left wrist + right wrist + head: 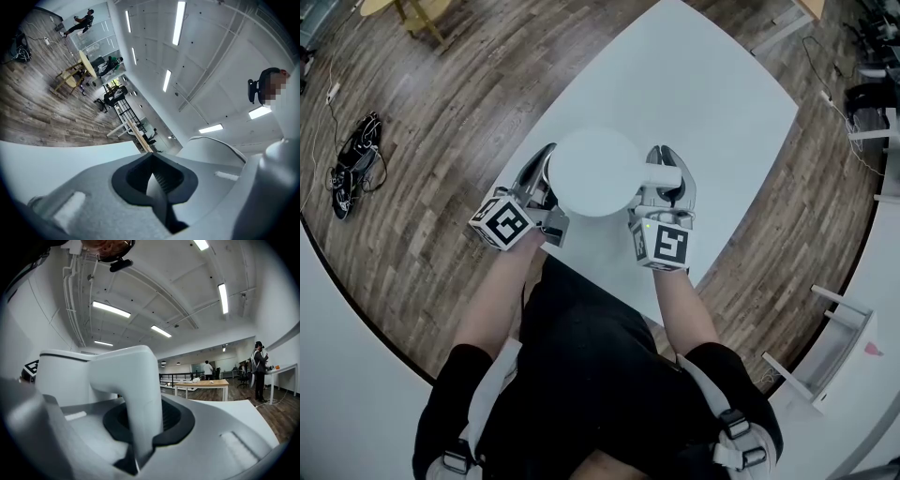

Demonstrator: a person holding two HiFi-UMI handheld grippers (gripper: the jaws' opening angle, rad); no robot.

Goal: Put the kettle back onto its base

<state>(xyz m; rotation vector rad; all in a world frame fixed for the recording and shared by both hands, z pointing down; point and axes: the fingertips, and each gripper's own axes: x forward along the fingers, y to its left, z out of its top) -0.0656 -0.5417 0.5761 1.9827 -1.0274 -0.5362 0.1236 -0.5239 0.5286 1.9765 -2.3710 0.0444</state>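
White kettle point(594, 171) sits centre frame in the head view, over the near end of the white table point(703, 103), seen lid-on from above. Right gripper point(667, 183) is partly closed, jaws clamped on the kettle handle point(136, 394), which sticks out to the right. Left gripper point(539, 178) has its jaws fully together with nothing between them, just beside the kettle's left side. Can't tell if it touches.

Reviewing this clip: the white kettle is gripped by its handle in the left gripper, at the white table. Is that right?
Not the left. The right gripper view shows the handle clamped in the right gripper. The left gripper is shut on nothing, beside the kettle. The rest holds: a white kettle at the white table.
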